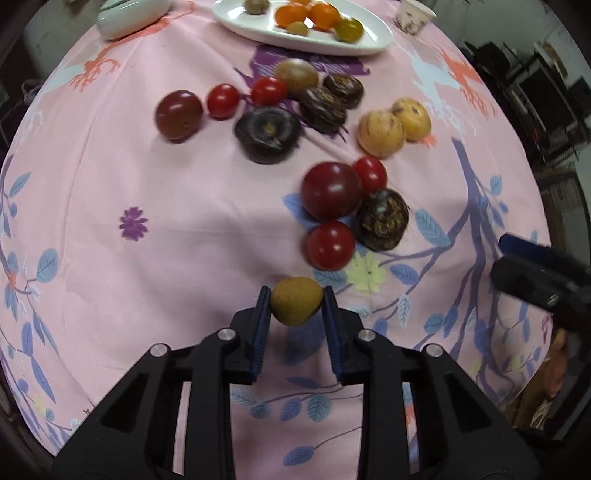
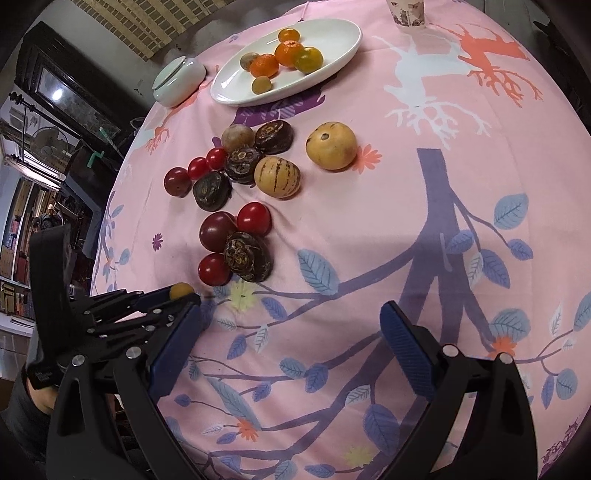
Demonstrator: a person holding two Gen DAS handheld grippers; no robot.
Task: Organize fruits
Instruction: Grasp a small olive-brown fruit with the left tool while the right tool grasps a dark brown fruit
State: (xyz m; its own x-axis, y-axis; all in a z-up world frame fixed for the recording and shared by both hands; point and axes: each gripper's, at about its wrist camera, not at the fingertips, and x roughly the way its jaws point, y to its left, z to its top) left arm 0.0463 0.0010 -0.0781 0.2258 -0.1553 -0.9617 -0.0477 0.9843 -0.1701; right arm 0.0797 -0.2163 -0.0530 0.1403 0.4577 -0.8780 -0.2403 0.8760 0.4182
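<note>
In the left wrist view, the left gripper (image 1: 296,301) is seen clamped on a small tan-green fruit (image 1: 295,300), held just above the pink tablecloth (image 1: 147,177). Just beyond it, red tomatoes (image 1: 330,190) and a dark fruit (image 1: 383,218) are clustered; further off, a white plate (image 1: 369,40) holding oranges (image 1: 324,15) is seen. In the right wrist view, the right gripper (image 2: 290,339) is shown with jaws spread wide and nothing between them, over the cloth. The held fruit is seen at far left, near the tomatoes.
</note>
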